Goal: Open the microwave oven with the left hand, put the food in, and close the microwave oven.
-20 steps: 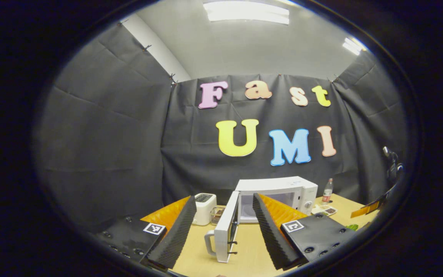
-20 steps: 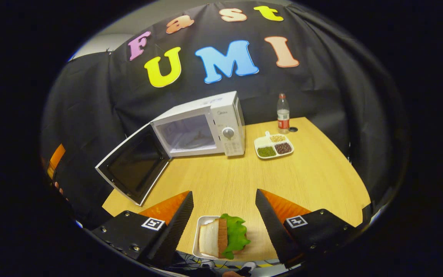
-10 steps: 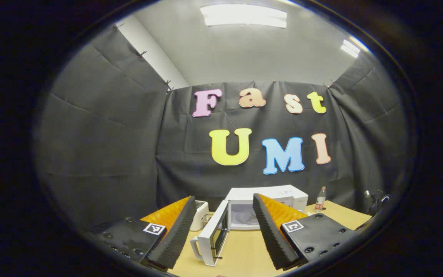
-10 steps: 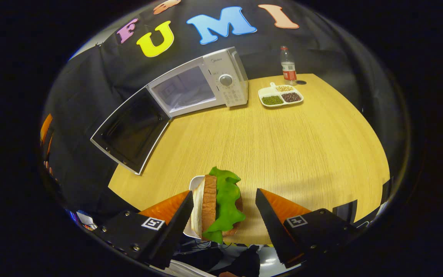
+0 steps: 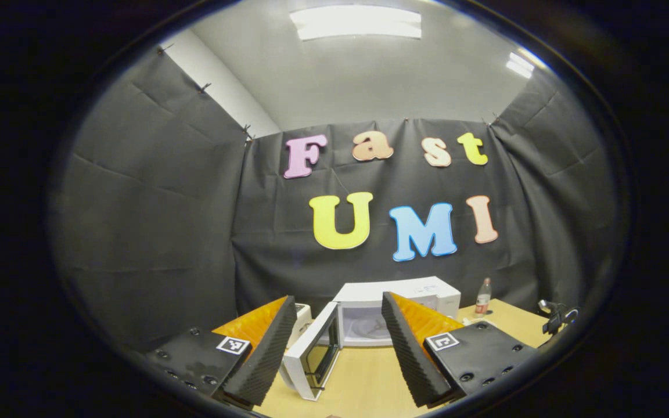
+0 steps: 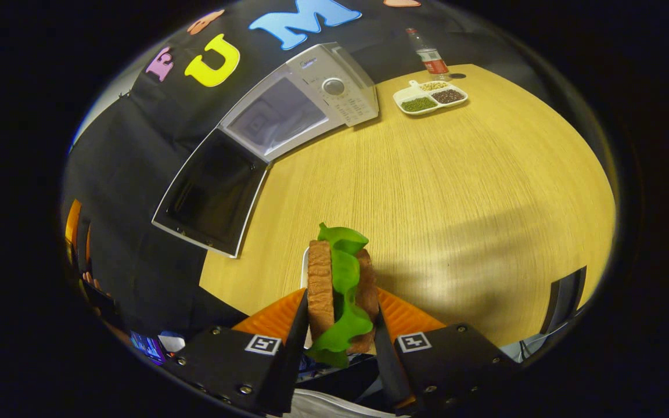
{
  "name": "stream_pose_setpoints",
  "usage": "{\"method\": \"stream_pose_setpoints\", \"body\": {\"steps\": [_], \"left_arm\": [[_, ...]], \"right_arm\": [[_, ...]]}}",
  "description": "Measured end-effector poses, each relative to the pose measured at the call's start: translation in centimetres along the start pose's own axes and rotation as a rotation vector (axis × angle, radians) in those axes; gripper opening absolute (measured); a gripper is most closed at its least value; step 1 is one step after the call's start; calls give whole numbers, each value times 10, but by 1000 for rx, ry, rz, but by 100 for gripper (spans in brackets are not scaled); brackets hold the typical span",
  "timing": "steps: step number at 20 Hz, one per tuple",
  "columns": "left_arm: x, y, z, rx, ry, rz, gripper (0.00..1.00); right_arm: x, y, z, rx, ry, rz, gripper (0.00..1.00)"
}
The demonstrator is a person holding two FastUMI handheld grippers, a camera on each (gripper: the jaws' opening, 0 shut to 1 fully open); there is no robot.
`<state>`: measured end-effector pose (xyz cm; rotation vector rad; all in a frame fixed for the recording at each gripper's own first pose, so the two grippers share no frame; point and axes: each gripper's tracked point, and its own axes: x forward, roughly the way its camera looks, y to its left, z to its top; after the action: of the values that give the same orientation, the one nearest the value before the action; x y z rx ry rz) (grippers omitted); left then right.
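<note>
right gripper view | right gripper (image 6: 339, 325) jaws clamp sandwich (image 6: 340, 290) | microwave (image 6: 311, 98) open

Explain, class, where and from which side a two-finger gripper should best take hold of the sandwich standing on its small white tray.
Grip the sandwich across its two bread faces, coming from the near table edge, one finger on each outer slice. It stands on edge, so the flat slices face sideways and the lettuce sits squeezed between them. The right gripper already sits this way, its fingers closed against both slices. Squeeze gently, probably: bread crushes.
</note>
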<state>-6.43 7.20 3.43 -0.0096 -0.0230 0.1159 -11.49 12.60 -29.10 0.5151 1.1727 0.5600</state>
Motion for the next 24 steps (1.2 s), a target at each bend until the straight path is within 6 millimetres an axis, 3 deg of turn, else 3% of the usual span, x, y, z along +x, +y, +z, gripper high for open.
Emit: {"method": "stream_pose_setpoints", "body": {"steps": [1,5,11,16,17,18,24], "left_arm": [[0,-1,1,-3,1,6,98],[-1,-5,-2,-10,-1,37,98],[-5,-1,-6,-19,6,75,98],[9,10,-16,-14,12,61,99],[14,14,-18,-20,11,58,95],[20,19,-18,-28,5,53,98],[54,65,-16,-44,-12,56,97]], "right_arm": [[-2,3,-4,-23,16,5,36],[-9,8,2,-163,10,-5,36],[-25,22,29,-230,-34,-7,36],[-33,56,66,-254,-111,15,36],[-31,65,75,-261,-133,20,36],[-29,74,84,-271,-155,23,36],[2,124,126,-278,-257,31,36]]}}
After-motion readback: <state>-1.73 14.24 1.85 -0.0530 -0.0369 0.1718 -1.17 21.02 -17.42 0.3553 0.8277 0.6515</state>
